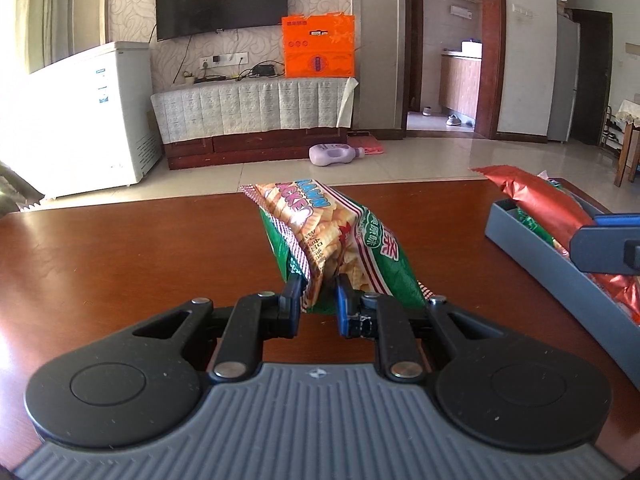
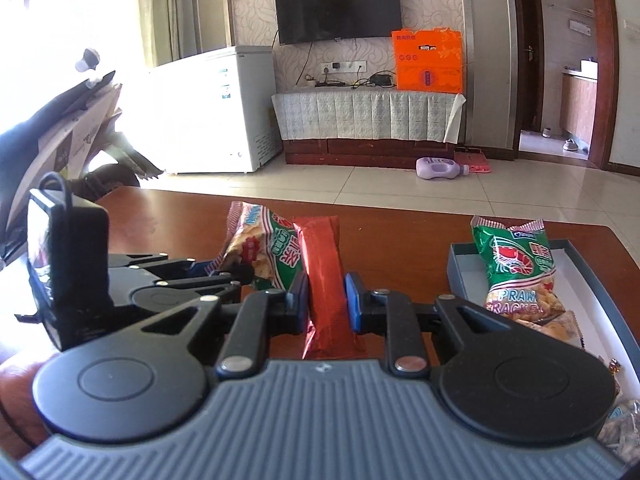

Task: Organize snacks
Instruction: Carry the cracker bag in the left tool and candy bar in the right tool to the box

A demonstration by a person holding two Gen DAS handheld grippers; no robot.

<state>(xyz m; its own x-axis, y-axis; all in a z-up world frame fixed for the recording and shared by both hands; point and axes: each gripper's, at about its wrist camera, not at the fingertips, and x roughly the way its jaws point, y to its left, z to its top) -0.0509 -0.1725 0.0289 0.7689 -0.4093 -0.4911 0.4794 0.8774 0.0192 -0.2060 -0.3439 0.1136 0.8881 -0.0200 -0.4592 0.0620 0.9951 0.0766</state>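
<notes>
My left gripper (image 1: 318,286) is shut on the lower edge of a green prawn cracker bag (image 1: 332,236), which it holds up above the brown table (image 1: 120,248). The same bag (image 2: 260,248) and the left gripper (image 2: 224,270) show at the left of the right wrist view. My right gripper (image 2: 327,292) is shut on a red foil snack packet (image 2: 322,264), held upright; that packet (image 1: 536,196) reaches over the grey tray (image 1: 532,248) at the right. A second prawn cracker bag (image 2: 516,272) stands inside the tray (image 2: 460,264).
More small wrapped snacks (image 2: 624,424) lie at the tray's near right end. Beyond the table are a white chest freezer (image 1: 92,112), a TV cabinet with an orange box (image 1: 318,46), and a purple bottle (image 1: 334,154) on the tiled floor.
</notes>
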